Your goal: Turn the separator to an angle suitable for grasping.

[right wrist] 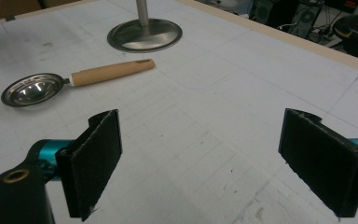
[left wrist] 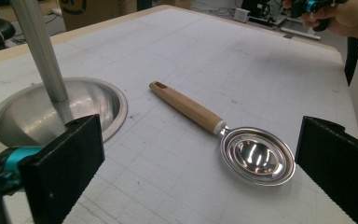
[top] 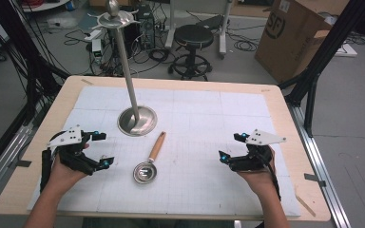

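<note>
Fig.: two hand-held grippers over a gridded tabletop (top: 228,118), w/ a spoon and a metal stand. We see the left gripper (top: 102,149) at the near left edge, its fingers (left wrist: 70,161) spread wide apart, holding nothing. In the left gripper view the spoon (left wrist: 228,135) lies flat just ahead of & between these fingers, its steel bowl toward the right finger, its wooden handle running away toward the stand's round base (left wrist: 51,112), which sits just beyond the left finger. The right gripper (top: 230,147), at the near right edge, likewise has its fingers (right wrist: 95,156) wide apart & empty; we note only bare mat between them. In its view the spoon sits well ahead, off to the left-finger side, the base beyond it. The stand's pole (top: 126,66) rises upright.
</note>
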